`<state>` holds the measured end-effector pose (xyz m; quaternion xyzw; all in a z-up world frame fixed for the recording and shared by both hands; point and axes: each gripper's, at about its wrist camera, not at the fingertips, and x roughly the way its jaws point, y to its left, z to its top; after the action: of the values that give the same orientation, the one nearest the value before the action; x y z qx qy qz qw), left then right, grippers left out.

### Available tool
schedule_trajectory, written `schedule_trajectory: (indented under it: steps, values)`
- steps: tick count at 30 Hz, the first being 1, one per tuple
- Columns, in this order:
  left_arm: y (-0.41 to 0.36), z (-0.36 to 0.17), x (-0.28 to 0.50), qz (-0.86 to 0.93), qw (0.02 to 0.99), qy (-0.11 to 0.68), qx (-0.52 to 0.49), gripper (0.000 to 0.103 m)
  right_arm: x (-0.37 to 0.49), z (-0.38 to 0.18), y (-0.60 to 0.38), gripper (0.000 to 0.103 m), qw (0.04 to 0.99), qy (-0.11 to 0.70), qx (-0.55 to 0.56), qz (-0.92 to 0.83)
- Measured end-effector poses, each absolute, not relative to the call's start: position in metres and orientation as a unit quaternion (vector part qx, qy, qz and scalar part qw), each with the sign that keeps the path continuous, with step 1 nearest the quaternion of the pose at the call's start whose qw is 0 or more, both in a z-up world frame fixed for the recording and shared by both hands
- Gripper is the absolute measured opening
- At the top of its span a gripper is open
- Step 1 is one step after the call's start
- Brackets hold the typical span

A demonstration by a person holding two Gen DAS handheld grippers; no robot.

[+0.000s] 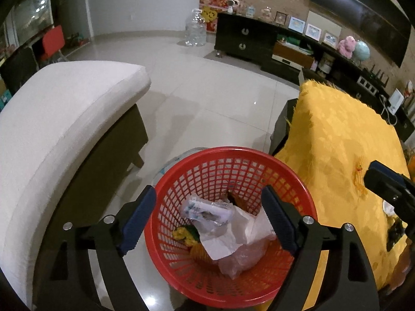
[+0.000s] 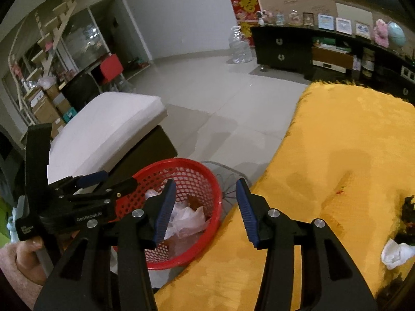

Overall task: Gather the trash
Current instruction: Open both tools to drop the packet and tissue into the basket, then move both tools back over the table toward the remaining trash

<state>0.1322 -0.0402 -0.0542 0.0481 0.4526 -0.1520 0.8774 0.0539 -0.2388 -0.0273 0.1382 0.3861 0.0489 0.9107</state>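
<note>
A red mesh basket (image 1: 202,171) stands on the floor beside a table with a yellow cloth (image 1: 337,140). It holds crumpled plastic, white paper (image 1: 233,230) and yellow scraps. My left gripper (image 1: 210,207) is open and empty, right above the basket. My right gripper (image 2: 206,199) is open and empty, over the gap between the basket (image 2: 192,171) and the yellow cloth (image 2: 337,155). The left gripper also shows in the right wrist view (image 2: 103,181). A crumpled white tissue (image 2: 396,255) and dark scraps (image 2: 409,204) lie on the cloth at the far right.
A white cushioned stool (image 1: 59,119) stands left of the basket. A metal fan grille (image 2: 228,178) lies on the tile floor behind the basket. A dark TV cabinet (image 1: 259,41) and a large water jug (image 1: 194,29) stand at the back.
</note>
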Motion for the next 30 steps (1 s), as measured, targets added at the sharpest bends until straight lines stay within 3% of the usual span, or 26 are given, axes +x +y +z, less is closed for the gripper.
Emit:
schedule_trajectory:
  steps: [5,17,30]
  values:
    - [-0.042,-0.052,0.13,-0.155,0.881,0.445,0.043,0.08,0.048,-0.025,-0.246,0.048,0.915,0.382,0.128,0.035]
    - [-0.086,-0.046,0.117,-0.185,0.88,0.434,0.062,0.08,0.009,-0.015,-0.299,0.071,0.924,0.359,0.127,-0.04]
    - [-0.159,-0.044,0.086,-0.234,0.875,0.413,0.1,0.08,-0.063,-0.005,-0.402,0.072,0.914,0.323,0.185,-0.159]
